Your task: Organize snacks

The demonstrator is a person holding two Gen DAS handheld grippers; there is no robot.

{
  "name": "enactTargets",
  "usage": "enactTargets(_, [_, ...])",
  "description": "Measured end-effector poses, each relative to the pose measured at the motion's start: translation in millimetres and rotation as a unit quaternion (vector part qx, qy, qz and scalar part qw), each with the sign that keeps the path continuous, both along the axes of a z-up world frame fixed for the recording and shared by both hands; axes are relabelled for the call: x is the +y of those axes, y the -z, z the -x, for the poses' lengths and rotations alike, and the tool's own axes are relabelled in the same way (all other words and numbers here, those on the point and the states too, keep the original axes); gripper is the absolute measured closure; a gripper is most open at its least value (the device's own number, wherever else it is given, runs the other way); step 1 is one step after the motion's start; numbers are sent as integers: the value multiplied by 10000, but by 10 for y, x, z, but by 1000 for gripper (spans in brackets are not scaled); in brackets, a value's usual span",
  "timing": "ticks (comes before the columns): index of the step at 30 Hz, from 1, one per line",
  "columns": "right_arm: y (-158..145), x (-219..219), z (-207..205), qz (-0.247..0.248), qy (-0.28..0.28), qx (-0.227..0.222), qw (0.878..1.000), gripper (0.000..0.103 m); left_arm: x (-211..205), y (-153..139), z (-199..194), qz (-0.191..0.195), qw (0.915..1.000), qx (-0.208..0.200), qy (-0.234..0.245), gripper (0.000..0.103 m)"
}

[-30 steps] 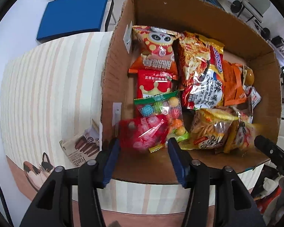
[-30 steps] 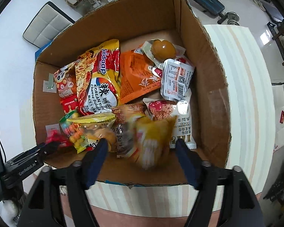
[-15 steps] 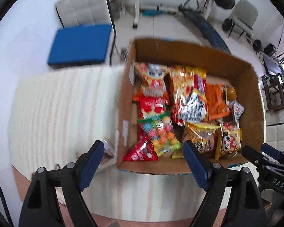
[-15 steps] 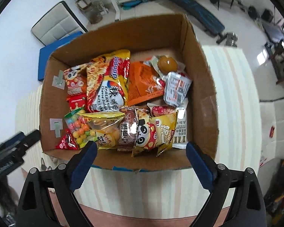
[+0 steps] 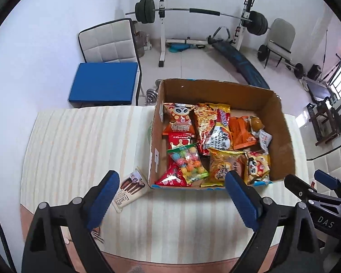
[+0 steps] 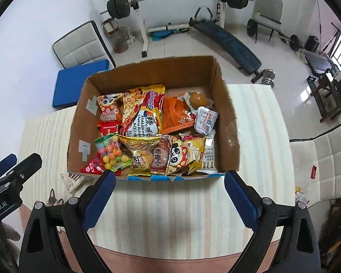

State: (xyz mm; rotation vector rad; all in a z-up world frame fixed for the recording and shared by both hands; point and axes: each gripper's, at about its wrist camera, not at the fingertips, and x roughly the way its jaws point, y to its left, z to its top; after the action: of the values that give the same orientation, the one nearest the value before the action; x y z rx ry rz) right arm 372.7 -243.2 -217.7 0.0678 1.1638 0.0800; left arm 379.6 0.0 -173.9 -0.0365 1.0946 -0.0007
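Hovering above a cream striped table (image 5: 84, 141), the left gripper (image 5: 170, 195) and right gripper (image 6: 169, 195) both hang with blue-padded jaws spread wide, nothing between them; the left jaws have just been opening. The open brown cardboard box (image 6: 229, 122) sits ahead, packed with bright foil snack packets (image 6: 145, 118), likely so they stay gathered in one place. One pale flat biscuit packet (image 5: 128, 191) lies outside, against the box's near left corner, probably the last to collect. The box wall stands close beside it, crowding any grasp.
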Motion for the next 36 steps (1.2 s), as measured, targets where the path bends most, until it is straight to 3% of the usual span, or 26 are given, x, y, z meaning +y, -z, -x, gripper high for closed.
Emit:
enactTargets(10, [-245,-73,271,-88,123,-229,9996,4,-46,-206,228,206,9996,-193,59,8])
enactTargets(17, [-74,-41,296,-461,288,-64,9985,4,121,-71,276,186,9998,-46,-100,1])
enactTargets(24, [434,182,147,-763,492,425,9950,4,822,551,317,326,9935,639,-885,1])
enactTargets(31, [877,518,-64,-916,564,795,9910,4,1535,1348,239,699,9701,1511,-1764,1])
enactTargets(33, [956,605,-93,-842,491,892,9912,4,1619,1511,151,741,9695,1608,-1693,1])
enactTargets(36, [1030,734,-157,-670,295,1006,9922,4,1497,1637,-19,364,9830,1524,-957,2])
